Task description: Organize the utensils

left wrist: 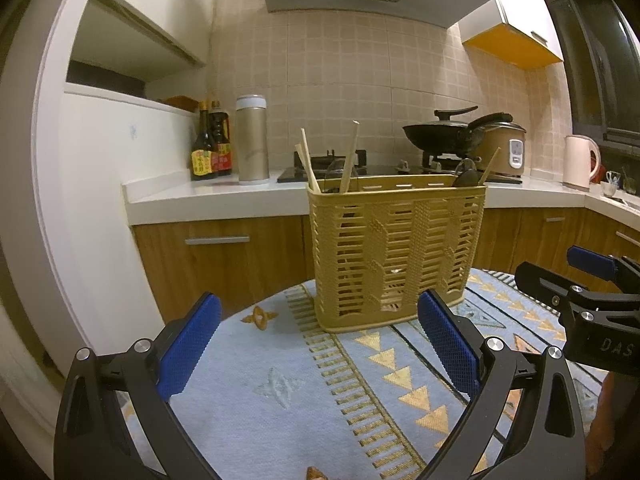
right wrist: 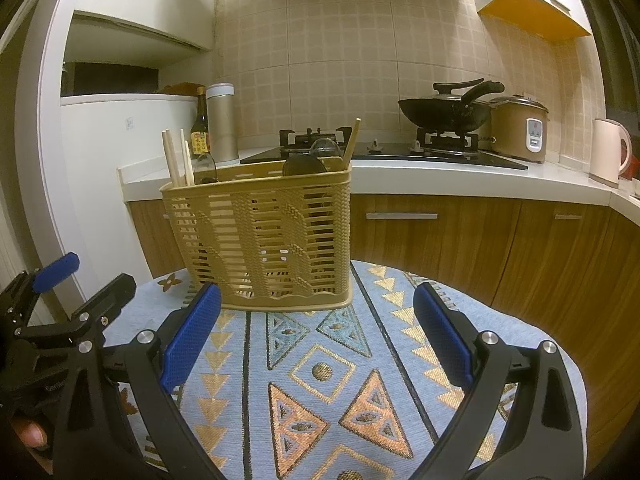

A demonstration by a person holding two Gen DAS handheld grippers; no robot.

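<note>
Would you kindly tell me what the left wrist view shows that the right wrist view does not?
Left wrist only: a second sauce bottle beside the first, and cups past the kettle. Right wrist only: a fingertip at the bottom left edge. Both show the basket with chopsticks, the wok on the stove, and both tongs open: left, right.

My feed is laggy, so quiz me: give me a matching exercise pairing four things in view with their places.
Things:
1. utensil basket
2. chopsticks
3. wok
4. left hand-held gripper

Places:
A. on the stove burner
B. standing in the basket's left end
C. on the patterned cloth
D. open above the cloth, before the basket

Pairs: 1-C, 2-B, 3-A, 4-D
</note>
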